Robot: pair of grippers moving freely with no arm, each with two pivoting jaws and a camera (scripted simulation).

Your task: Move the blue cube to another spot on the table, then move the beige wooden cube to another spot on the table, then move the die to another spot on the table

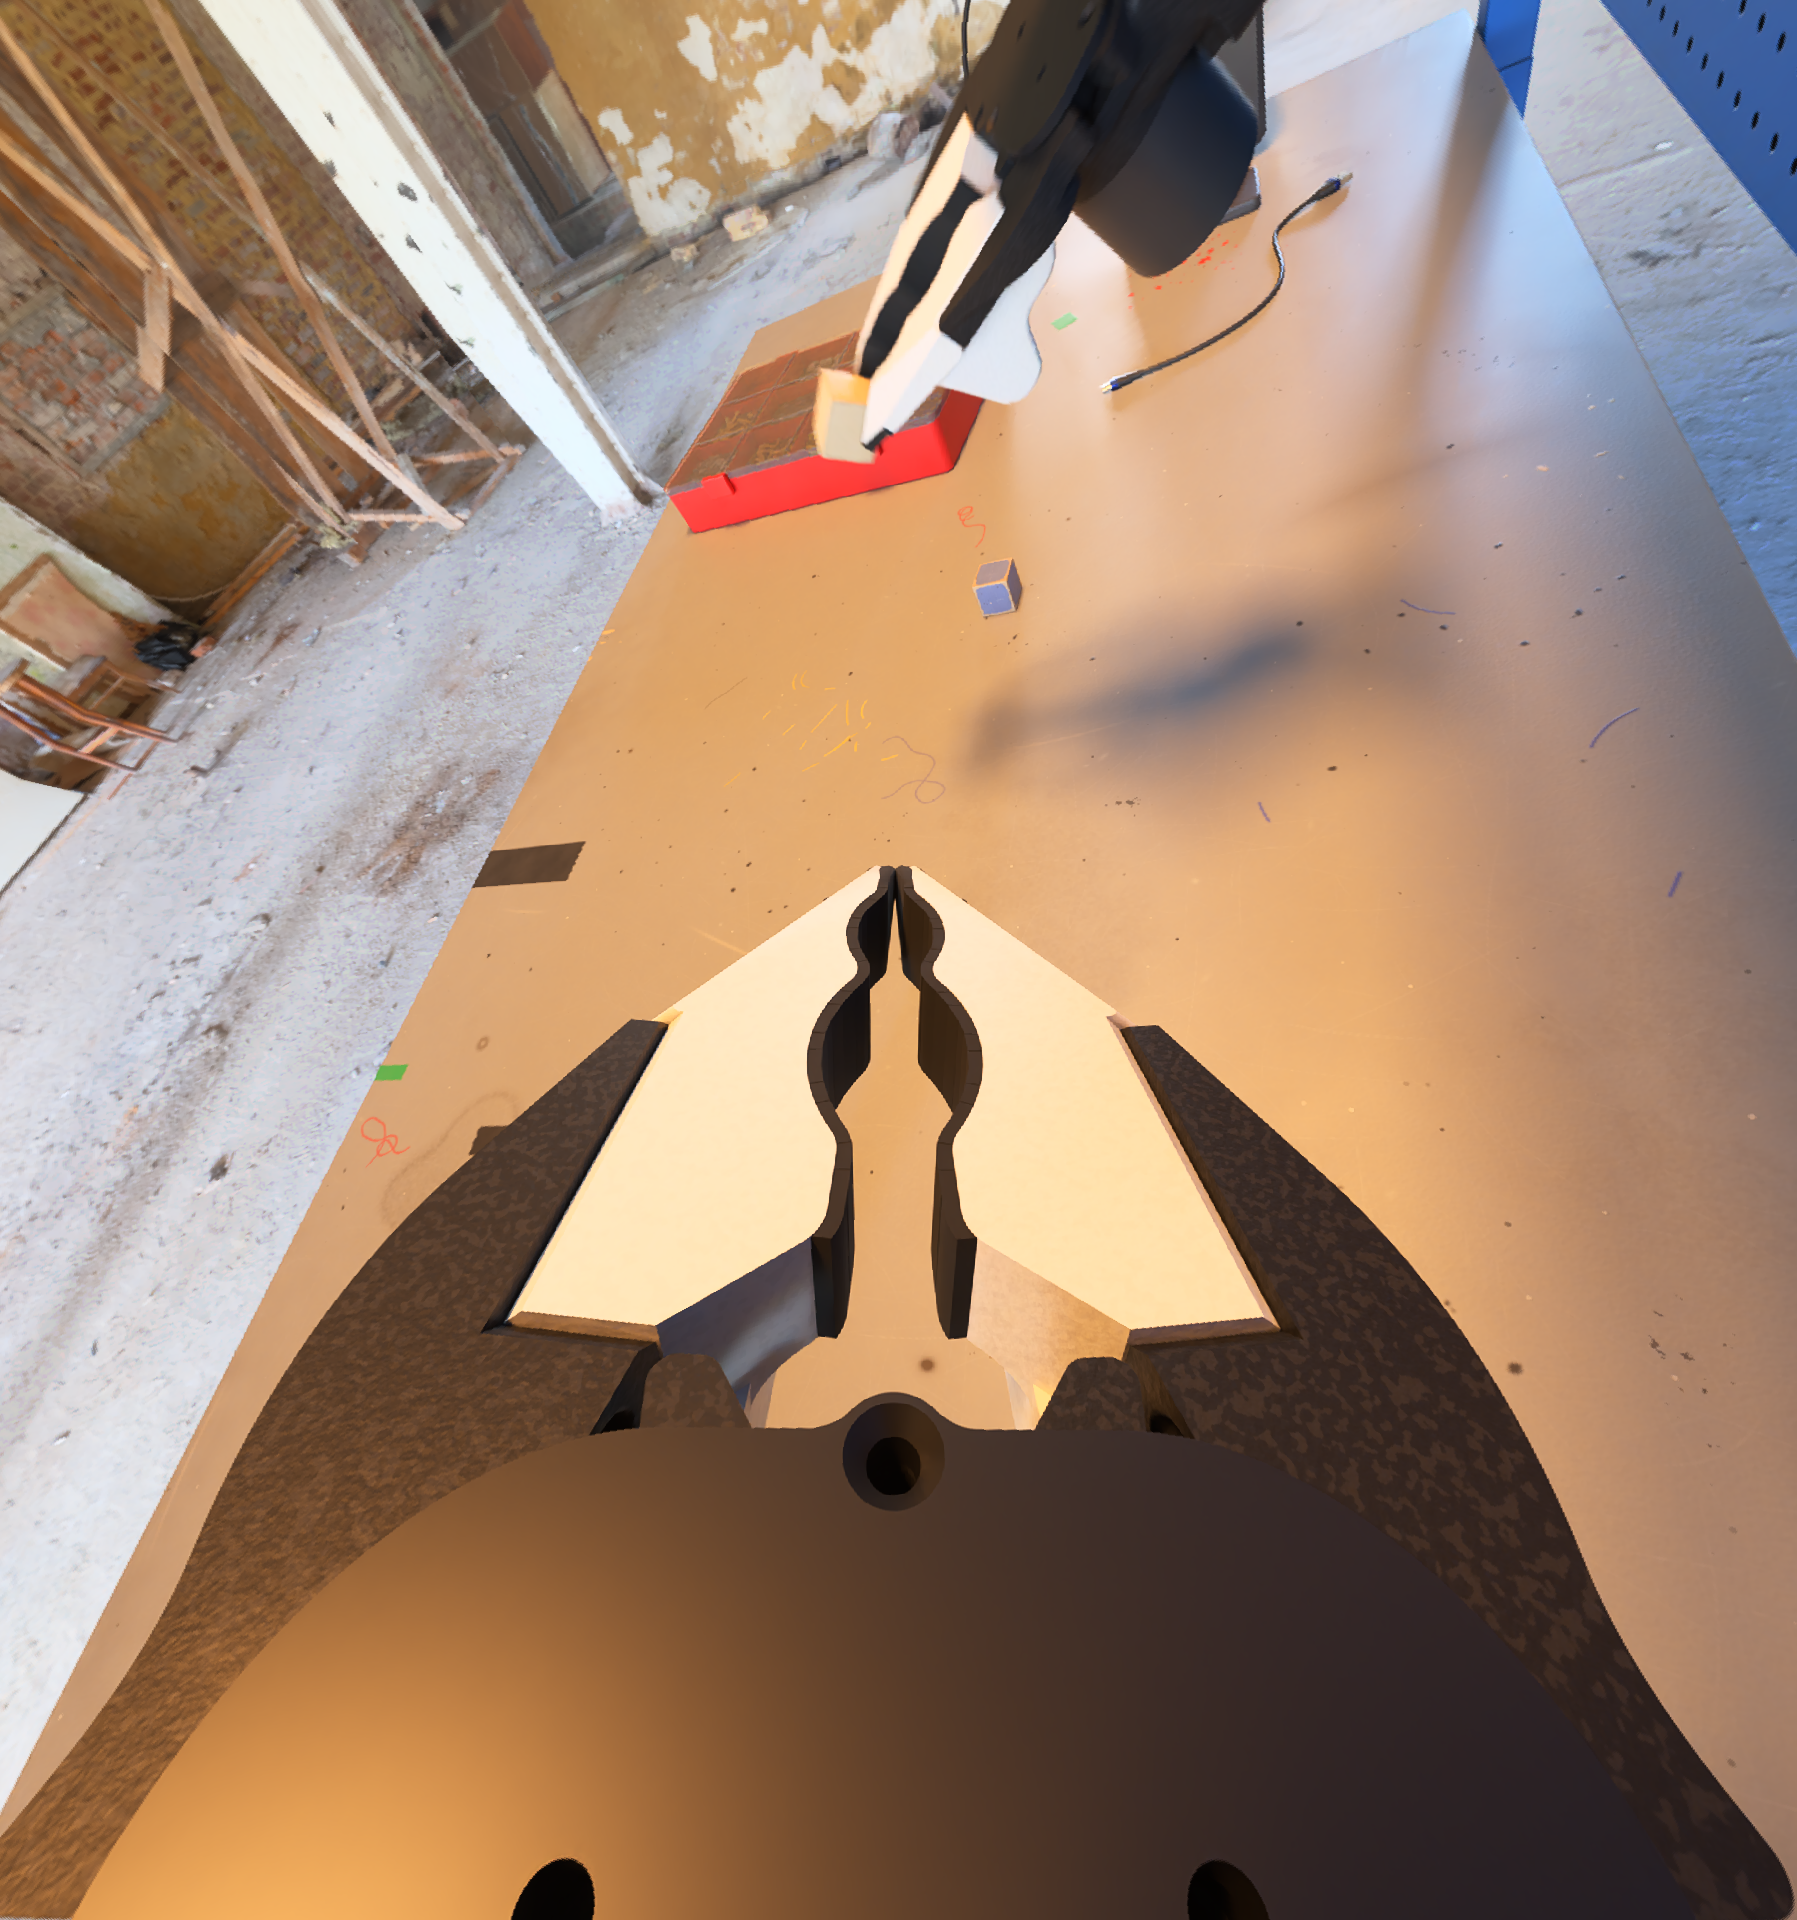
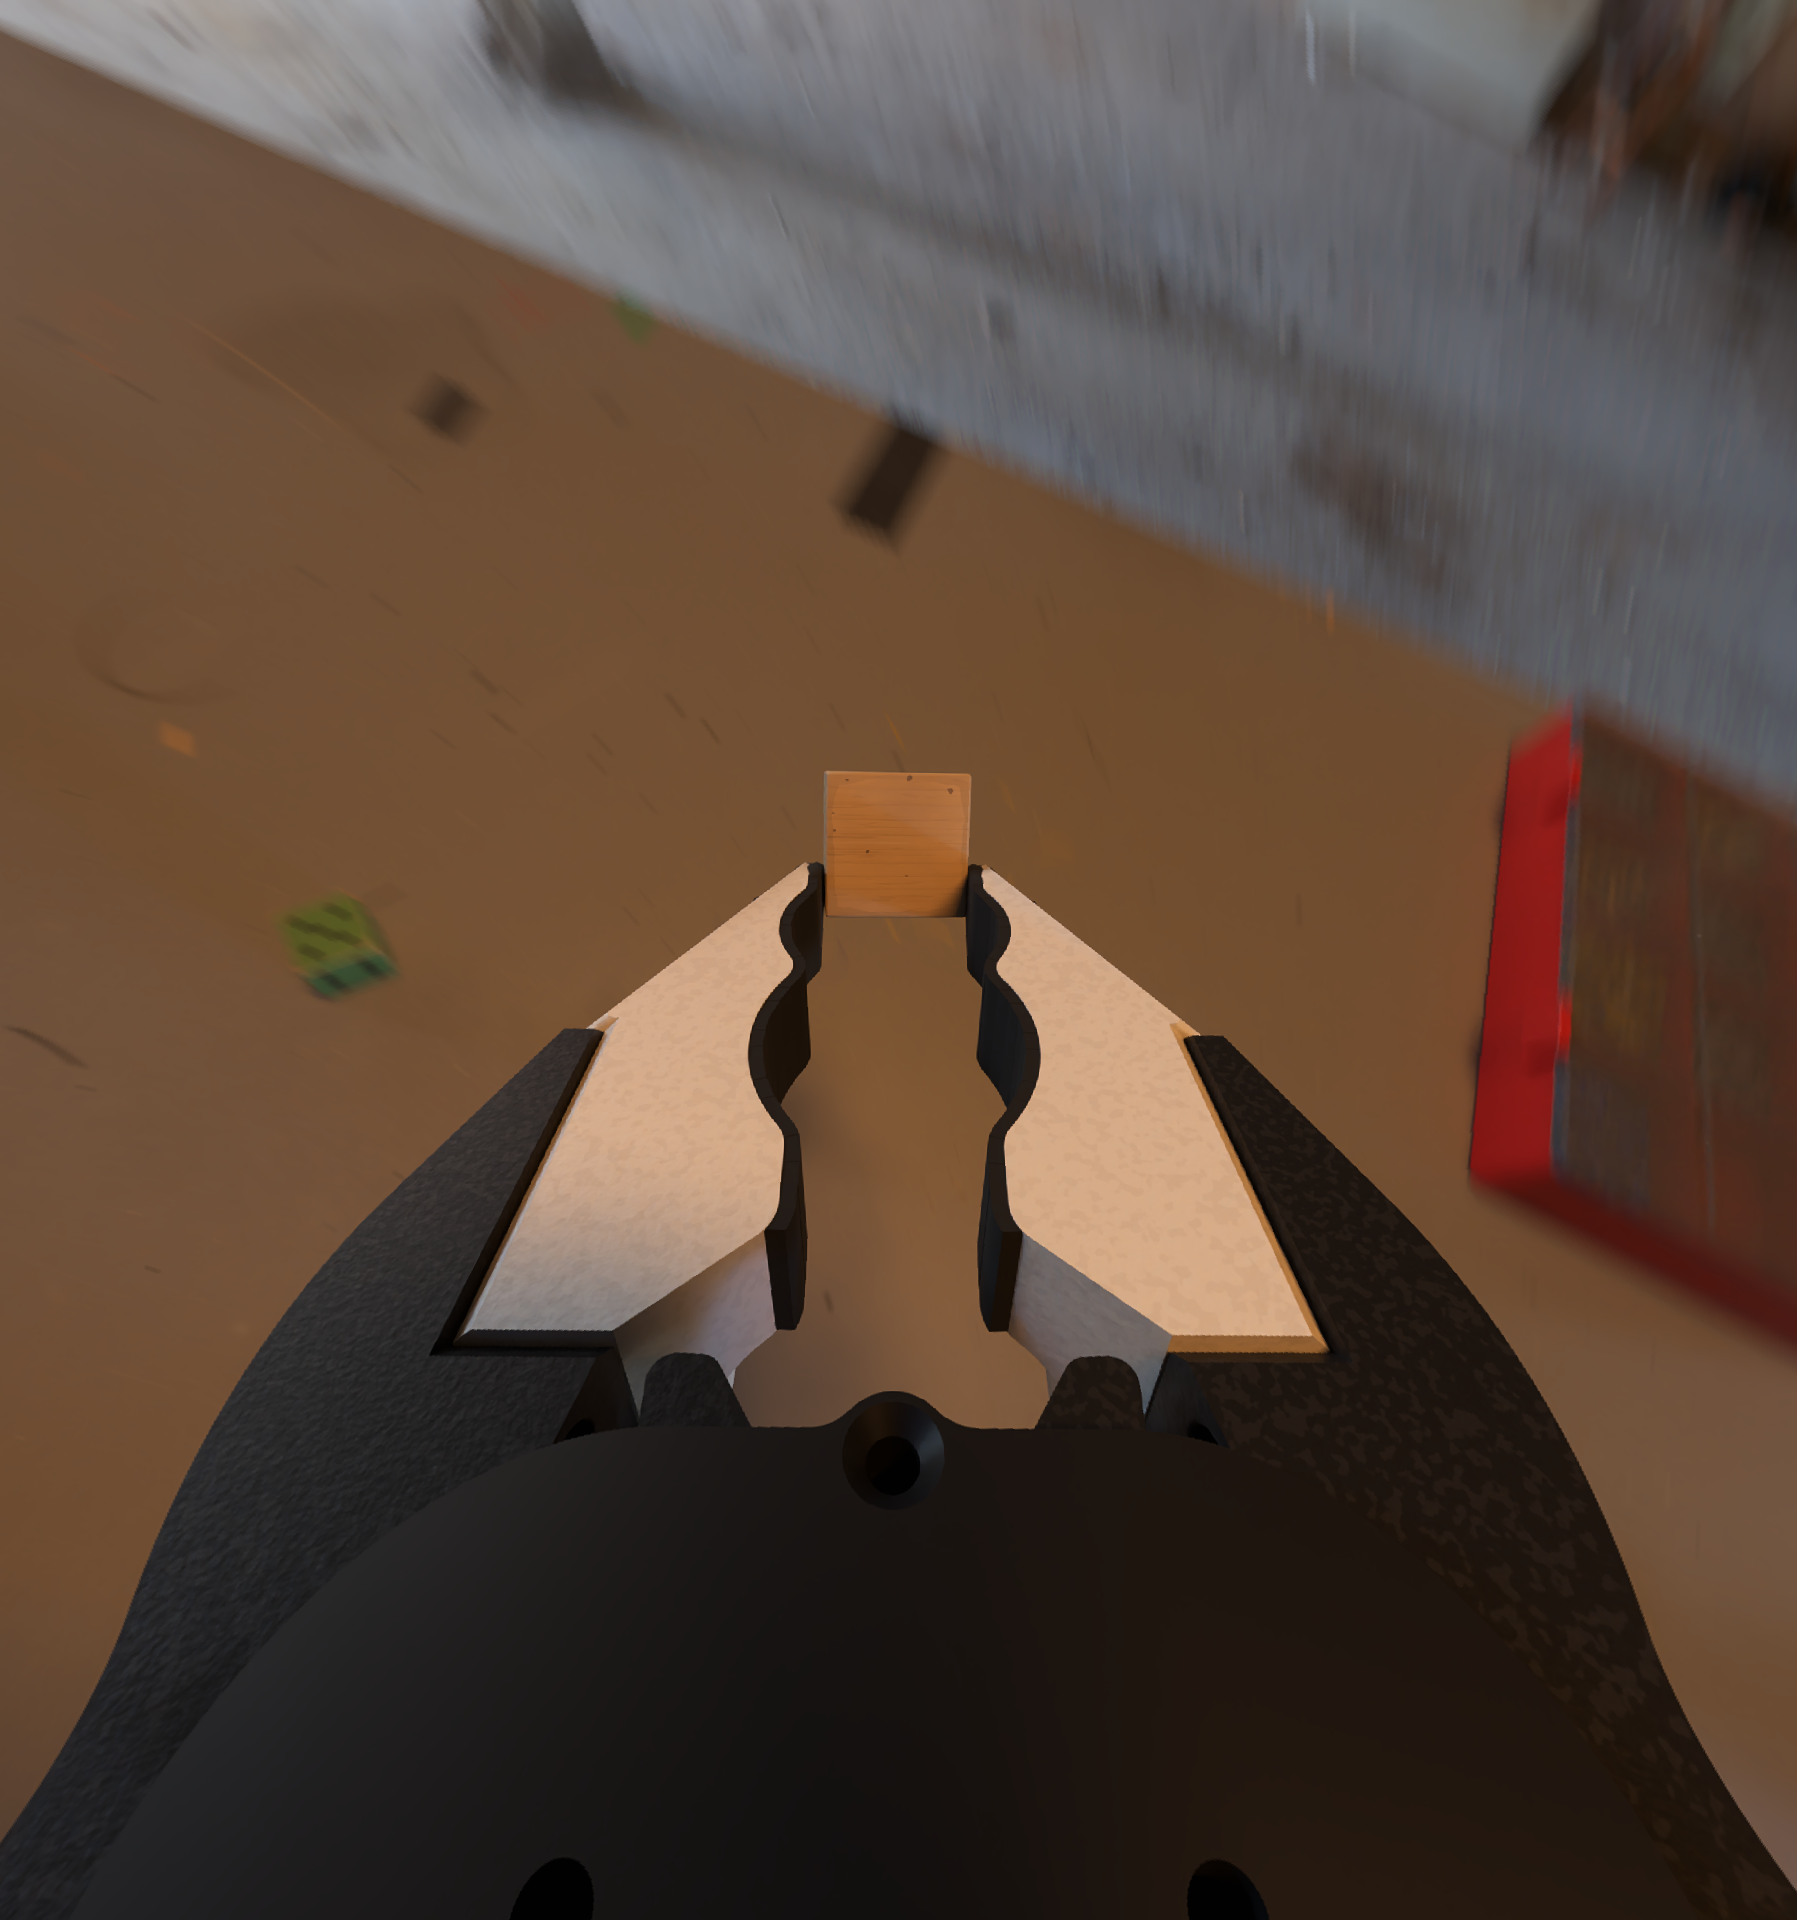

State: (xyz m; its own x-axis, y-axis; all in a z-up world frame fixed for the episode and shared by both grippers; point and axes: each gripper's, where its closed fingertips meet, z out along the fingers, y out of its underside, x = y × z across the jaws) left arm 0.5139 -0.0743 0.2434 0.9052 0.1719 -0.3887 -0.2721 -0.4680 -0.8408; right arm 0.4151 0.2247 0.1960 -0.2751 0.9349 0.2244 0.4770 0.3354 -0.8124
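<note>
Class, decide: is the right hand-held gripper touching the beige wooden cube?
Touching. The right wrist view shows the beige wooden cube pinched between the right hand-held gripper fingertips, no gap either side.

In the right wrist view we see the floor [image 2: 1237,239] and the table [image 2: 250,623] smeared by motion blur. The red tray [image 2: 1528,966] on the right is blurred too and cut off by the picture's edge, so we cannot read its compartments. A small green object [image 2: 336,945] to the left is too blurred to identify. In the left wrist view the right gripper [image 1: 878,410] covers part of the beige wooden cube [image 1: 840,416] and of the tray behind it.
</note>
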